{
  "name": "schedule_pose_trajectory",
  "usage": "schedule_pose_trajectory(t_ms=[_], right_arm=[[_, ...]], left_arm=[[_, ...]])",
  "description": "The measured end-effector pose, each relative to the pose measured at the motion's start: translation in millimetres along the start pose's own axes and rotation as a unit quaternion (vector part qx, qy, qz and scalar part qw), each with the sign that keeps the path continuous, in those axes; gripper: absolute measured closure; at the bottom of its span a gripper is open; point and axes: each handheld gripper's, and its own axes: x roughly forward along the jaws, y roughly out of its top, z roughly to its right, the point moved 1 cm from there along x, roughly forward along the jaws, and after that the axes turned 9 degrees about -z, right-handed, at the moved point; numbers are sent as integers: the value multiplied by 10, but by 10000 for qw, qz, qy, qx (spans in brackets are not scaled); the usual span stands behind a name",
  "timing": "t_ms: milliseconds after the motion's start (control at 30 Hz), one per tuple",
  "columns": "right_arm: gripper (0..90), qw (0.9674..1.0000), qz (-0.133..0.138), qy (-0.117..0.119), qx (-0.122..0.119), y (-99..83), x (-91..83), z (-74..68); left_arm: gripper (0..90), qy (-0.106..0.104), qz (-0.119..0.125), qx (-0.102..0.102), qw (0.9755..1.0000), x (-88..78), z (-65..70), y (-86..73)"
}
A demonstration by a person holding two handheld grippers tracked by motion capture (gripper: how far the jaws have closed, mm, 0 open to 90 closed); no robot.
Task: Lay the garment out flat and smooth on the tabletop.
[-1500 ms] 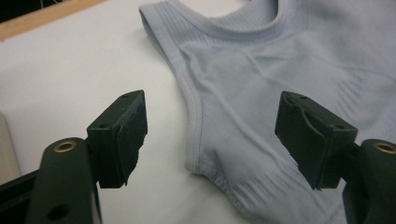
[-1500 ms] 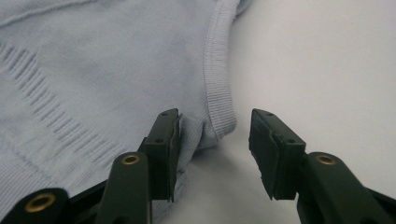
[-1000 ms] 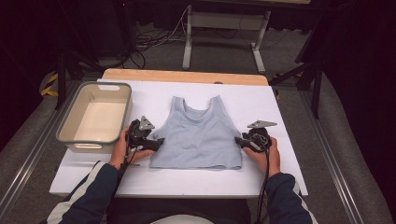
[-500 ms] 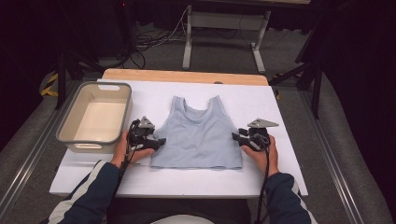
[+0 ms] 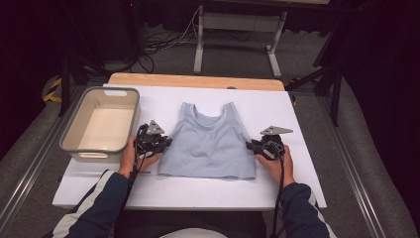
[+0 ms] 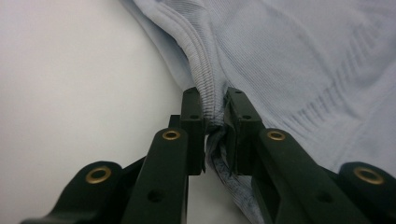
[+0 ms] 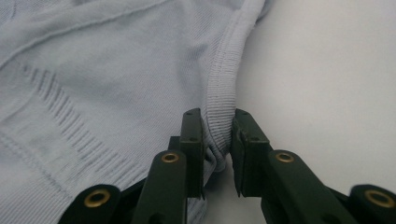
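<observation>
Both jaws have just been closing: left tool [image 6: 215, 116] and right tool [image 7: 217, 128] clamp the top's [image 5: 210, 144] ribbed side edges on a white surface [image 5: 297, 114] in a dark room.

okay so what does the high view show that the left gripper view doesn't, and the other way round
High view alone: the whole light blue tank top flat on the white table, a grey bin at its left, and the right hand-held gripper at its right side. Left gripper view alone: the ribbed edge pinched between the pads, whose jaws have just been closing. Both share the left hand-held gripper at the top's left side.
</observation>
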Motion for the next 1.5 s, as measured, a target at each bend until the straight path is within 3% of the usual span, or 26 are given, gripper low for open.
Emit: schedule_pose_trajectory(t_ms=[133, 233, 267, 300, 400, 433, 467, 600, 667, 767, 867, 1000, 1033, 1167, 1233, 1500], right_arm=[[762, 9998, 151, -24, -102, 41, -33, -65], [744, 9997, 170, -53, -189, 64, -26, -121], [744, 9997, 170, -53, -189, 64, -26, -121], [687, 9992, 123, -271, -276, 64, -3, -136], [623, 9983, 45, -484, -310, 51, 13, -116], [610, 9984, 85, -472, -293, 49, 2, -113], [596, 9982, 110, -512, -302, 50, -11, -111], [615, 9969, 338, -609, -368, 51, -109, -124], [728, 9961, 444, -617, -449, 40, -175, -147], [821, 9943, 531, -639, -671, 12, -271, -205], [858, 9940, 669, -447, -747, -19, -353, -277], [900, 9917, 578, -273, -1116, -85, -375, -428], [900, 9910, 504, -227, -1216, -112, -366, -478], [900, 9887, 265, -103, -1475, -207, -321, -595], [900, 9886, 197, -46, -1495, -250, -312, -619], [900, 9868, -108, -32, -1615, -391, -229, -638]], left_arm=[[793, 185, 113, -1, 9998, -139, -10, 18], [772, 209, -43, -24, 9998, -129, -21, 7], [721, 209, -43, -24, 9998, -129, -21, 7], [610, 532, -86, -150, 9984, -68, -29, -10], [480, 374, -64, -137, 9992, -39, -28, -25], [463, 583, -55, -35, 9983, -29, 2, -31], [441, 637, -4, 31, 9980, -26, 13, -30], [371, 471, 214, 206, 9984, -51, 52, -30], [365, 288, 377, 361, 9982, -79, 71, -41], [375, 228, 488, 573, 9969, -111, 105, -61], [385, 265, 564, 820, 9947, -153, 151, -108], [542, -30, 502, 1069, 9930, -148, 203, -229], [627, -107, 431, 1130, 9926, -140, 213, -262], [783, -488, 281, 1123, 9921, -132, 203, -361], [826, -501, 230, 1203, 9912, -137, 215, -398], [838, -627, 0, 1350, 9889, -92, 282, -471]])
